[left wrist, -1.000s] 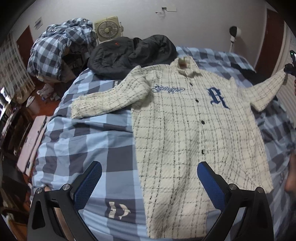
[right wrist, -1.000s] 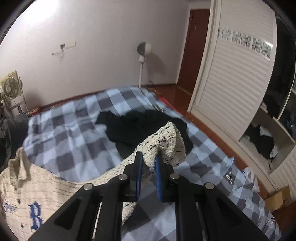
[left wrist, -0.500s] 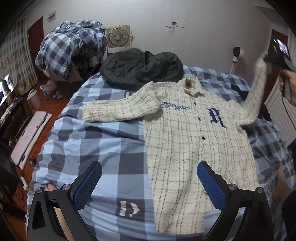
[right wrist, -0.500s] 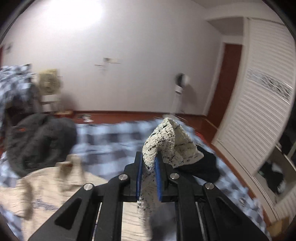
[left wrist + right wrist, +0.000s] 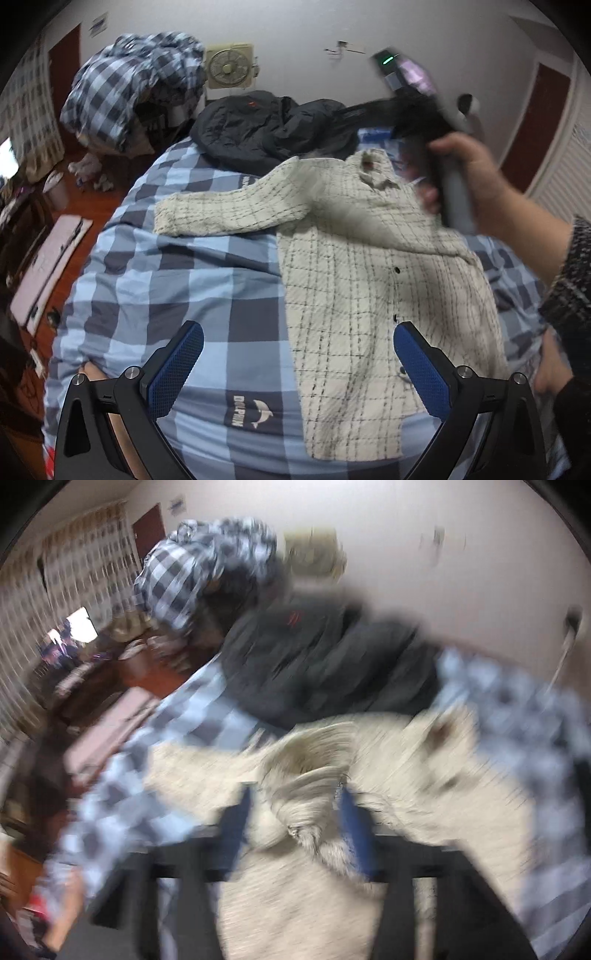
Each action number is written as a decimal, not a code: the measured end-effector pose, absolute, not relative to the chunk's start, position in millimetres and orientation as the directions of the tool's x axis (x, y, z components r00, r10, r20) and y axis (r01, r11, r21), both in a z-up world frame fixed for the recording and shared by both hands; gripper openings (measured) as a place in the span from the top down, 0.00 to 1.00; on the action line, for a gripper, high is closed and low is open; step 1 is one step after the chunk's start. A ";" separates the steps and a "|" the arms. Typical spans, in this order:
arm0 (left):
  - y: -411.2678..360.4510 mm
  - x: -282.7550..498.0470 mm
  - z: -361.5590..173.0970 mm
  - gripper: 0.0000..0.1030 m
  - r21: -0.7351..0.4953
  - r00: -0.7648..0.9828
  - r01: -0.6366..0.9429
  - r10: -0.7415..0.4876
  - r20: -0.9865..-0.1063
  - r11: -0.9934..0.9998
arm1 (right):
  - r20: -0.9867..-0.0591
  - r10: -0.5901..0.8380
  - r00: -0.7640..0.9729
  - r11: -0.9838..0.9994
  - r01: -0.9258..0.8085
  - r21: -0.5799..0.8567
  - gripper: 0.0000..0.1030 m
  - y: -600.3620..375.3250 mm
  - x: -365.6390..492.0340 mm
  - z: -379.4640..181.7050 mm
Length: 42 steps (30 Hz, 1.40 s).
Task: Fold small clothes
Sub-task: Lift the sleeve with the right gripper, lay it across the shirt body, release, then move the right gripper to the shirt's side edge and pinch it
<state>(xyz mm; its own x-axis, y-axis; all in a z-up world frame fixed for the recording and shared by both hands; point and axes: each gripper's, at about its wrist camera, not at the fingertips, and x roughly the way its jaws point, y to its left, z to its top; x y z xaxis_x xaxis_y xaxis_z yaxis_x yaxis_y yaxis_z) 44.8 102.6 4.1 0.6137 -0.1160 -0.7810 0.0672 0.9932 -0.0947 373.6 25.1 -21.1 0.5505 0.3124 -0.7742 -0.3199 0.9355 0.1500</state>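
Now the cream shirt (image 5: 376, 280) lies spread on the checked bed (image 5: 177, 280), one sleeve (image 5: 229, 214) out flat, the other sleeve (image 5: 310, 794) bunched between the right gripper (image 5: 295, 816) as its jaws open. Left gripper (image 5: 295, 369) hovers low over the hem, fingers wide apart, holding nothing. Right hand (image 5: 476, 184) crosses over the collar. Black jacket (image 5: 266, 125) sits just behind the collar; fan (image 5: 229, 66) by the wall.
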 end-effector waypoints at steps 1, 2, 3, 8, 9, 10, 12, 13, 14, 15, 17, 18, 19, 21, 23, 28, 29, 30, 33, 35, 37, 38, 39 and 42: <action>100.2 43.9 3.9 0.00 -0.088 0.616 0.081 -0.119 -0.779 0.993 | -0.783 0.321 0.534 0.937 -0.300 0.180 0.28 18.6 373.2 -33.9; 98.0 43.2 4.3 0.00 -0.084 0.619 0.092 -0.122 -0.776 0.992 | -0.789 0.321 0.523 0.939 -0.284 0.194 0.28 9.2 370.7 -45.9; 95.6 42.5 5.0 0.00 -0.080 0.621 0.102 -0.126 -0.774 0.992 | -0.795 0.311 0.520 0.943 -0.273 0.190 0.28 -3.0 368.3 -54.5; 89.9 41.3 9.4 0.00 -0.079 0.630 0.128 -0.142 -0.764 0.989 | -0.813 0.113 0.571 0.977 -0.212 -0.013 0.28 -64.8 361.2 -68.3; 89.3 41.7 9.7 0.00 -0.079 0.629 0.129 -0.144 -0.764 0.988 | -0.811 0.053 0.583 0.980 -0.186 -0.070 0.28 -92.5 358.1 -72.3; 89.1 42.0 9.7 0.00 -0.080 0.628 0.128 -0.143 -0.765 0.989 | -0.812 0.020 0.584 0.981 -0.168 -0.096 0.28 -111.0 356.1 -75.6; 89.6 43.0 8.3 0.00 -0.081 0.623 0.122 -0.140 -0.769 0.989 | -0.821 -0.036 0.570 0.985 -0.117 -0.125 0.28 -155.6 351.3 -83.1; 89.9 43.9 7.1 0.00 -0.083 0.619 0.119 -0.139 -0.773 0.990 | -0.823 -0.062 0.564 0.986 -0.091 -0.137 0.28 -169.5 351.5 -82.1; 89.7 44.2 6.4 0.00 -0.084 0.615 0.115 -0.138 -0.776 0.990 | -0.826 -0.091 0.556 0.987 -0.060 -0.150 0.28 -188.1 350.7 -87.6; 90.1 45.3 5.0 0.00 -0.086 0.611 0.111 -0.136 -0.780 0.990 | -0.830 -0.129 0.543 0.986 -0.023 -0.168 0.28 -213.1 351.2 -94.8; 90.4 47.5 3.0 0.00 -0.091 0.603 0.104 -0.135 -0.786 0.990 | -0.835 -0.193 0.516 0.977 0.026 -0.209 0.28 -235.9 357.8 -104.4; 90.0 48.6 2.2 0.00 -0.092 0.600 0.101 -0.135 -0.789 0.991 | -0.840 -0.239 0.487 0.968 0.056 -0.243 0.28 -250.0 356.5 -115.5; 89.5 49.4 1.1 0.00 -0.091 0.597 0.099 -0.133 -0.791 0.991 | -0.844 -0.269 0.463 0.961 0.071 -0.267 0.28 -248.8 369.3 -116.9; 87.4 50.7 -1.1 0.00 -0.083 0.593 0.101 -0.127 -0.795 0.991 | -0.856 -0.309 0.413 0.950 0.087 -0.301 0.28 -259.0 370.1 -123.7; 84.9 51.2 -4.4 0.00 -0.070 0.588 0.104 -0.118 -0.800 0.992 | -0.869 -0.317 0.379 0.947 0.078 -0.312 0.28 -262.1 364.9 -131.5; 78.4 55.1 -14.0 0.00 -0.057 0.563 0.110 -0.109 -0.819 0.992 | -0.905 -0.271 0.328 0.962 0.067 -0.264 0.28 -273.2 349.4 -154.5; 77.1 55.6 -14.9 0.00 -0.053 0.561 0.112 -0.107 -0.821 0.992 | -0.905 -0.277 0.322 0.961 0.074 -0.268 0.28 -273.7 348.1 -156.9; 75.6 56.3 -15.5 0.00 -0.050 0.560 0.115 -0.106 -0.822 0.992 | -0.903 -0.288 0.319 0.958 0.093 -0.273 0.28 -274.9 349.8 -159.9; 72.0 56.5 -16.2 0.00 -0.049 0.558 0.124 -0.110 -0.823 0.991 | -0.899 -0.308 0.311 0.950 0.150 -0.274 0.27 -286.8 354.1 -162.2; 70.0 56.0 -16.5 0.00 -0.044 0.557 0.130 -0.109 -0.823 0.991 | -0.889 -0.345 0.302 0.933 0.216 -0.288 0.26 -300.9 351.2 -158.8; 69.5 55.8 -16.6 0.00 -0.039 0.558 0.134 -0.108 -0.823 0.990 | -0.890 -0.353 0.288 0.920 0.280 -0.275 0.23 -319.5 348.4 -156.2; 69.7 55.2 -16.7 0.00 -0.038 0.558 0.136 -0.108 -0.823 0.990 | -0.897 -0.340 0.284 0.920 0.298 -0.254 0.22 -326.5 347.9 -156.1; 70.2 54.7 -16.4 0.00 -0.037 0.558 0.137 -0.108 -0.823 0.990 | -0.904 -0.320 0.283 0.922 0.314 -0.228 0.22 -332.3 346.1 -154.2; 74.0 54.5 -15.1 0.00 -0.038 0.563 0.129 -0.105 -0.820 0.991 | -0.901 -0.323 0.289 0.927 0.290 -0.239 0.22 -331.0 343.3 -142.2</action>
<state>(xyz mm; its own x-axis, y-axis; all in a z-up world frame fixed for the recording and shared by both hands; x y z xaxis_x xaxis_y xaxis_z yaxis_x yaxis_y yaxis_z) 54.5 74.0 -15.1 0.5634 -0.1046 -0.8195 0.1293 0.9909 -0.0375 343.3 -331.0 -142.2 0.2891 -0.3226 -0.9013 0.2897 0.9268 -0.2389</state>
